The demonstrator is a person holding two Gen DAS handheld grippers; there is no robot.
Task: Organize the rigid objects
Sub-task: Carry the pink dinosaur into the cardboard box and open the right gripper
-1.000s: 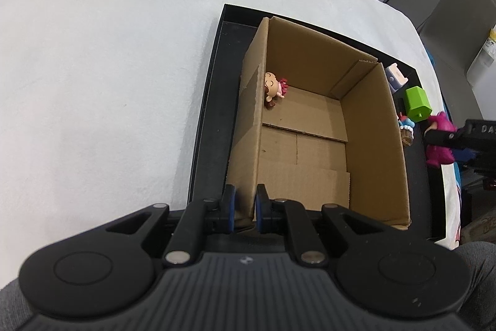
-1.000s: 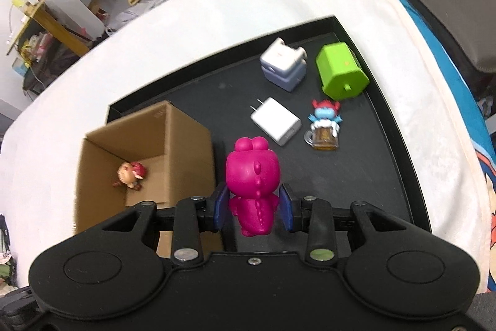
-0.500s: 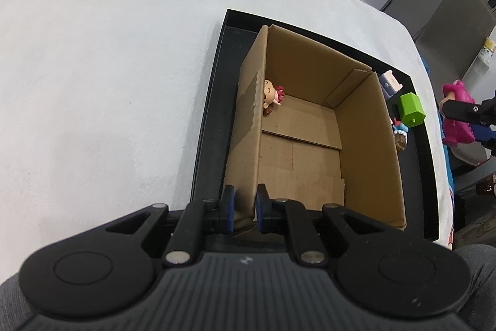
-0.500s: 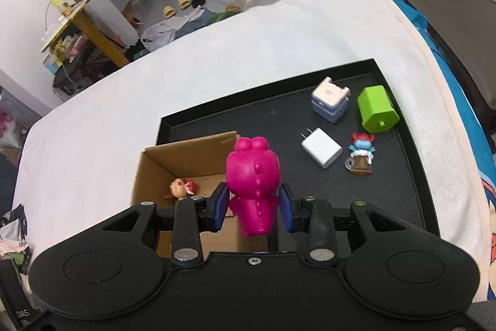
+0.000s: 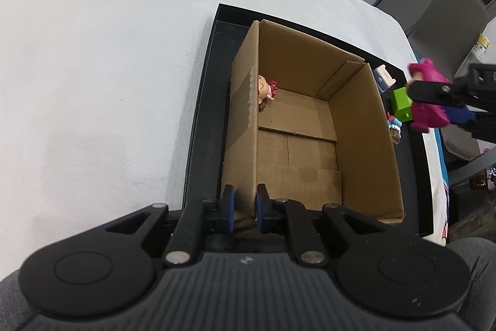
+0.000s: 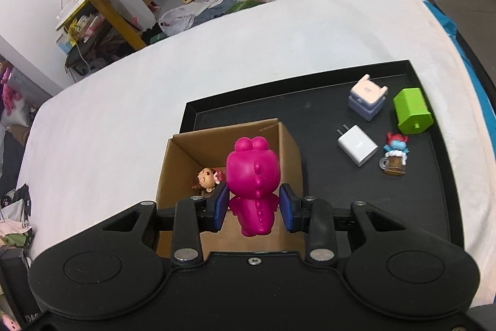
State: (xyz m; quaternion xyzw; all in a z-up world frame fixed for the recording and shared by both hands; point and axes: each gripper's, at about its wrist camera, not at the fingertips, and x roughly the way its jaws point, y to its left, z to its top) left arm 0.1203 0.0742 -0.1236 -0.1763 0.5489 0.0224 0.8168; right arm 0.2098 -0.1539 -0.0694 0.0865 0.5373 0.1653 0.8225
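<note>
The right gripper (image 6: 252,211) has carried the magenta plastic dinosaur figure (image 6: 252,176) from beside to above the open cardboard box (image 6: 288,138)

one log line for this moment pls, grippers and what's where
left gripper: shut on cardboard box wall | right gripper: shut on magenta figure | in box: small doll

In your left wrist view the pink dinosaur (image 5: 429,101) is motion-blurred and half covered by the right gripper (image 5: 434,104) — its face can't be made out. Beyond it, the green block (image 5: 400,101) and the blue figurine (image 5: 394,126) peek out only partly past the cardboard box (image 5: 365,145) wall. Ahead of your right jaws, the dinosaur hides part of the doll (image 6: 207,180) — and the box's near wall sits under the gripper body.
</note>
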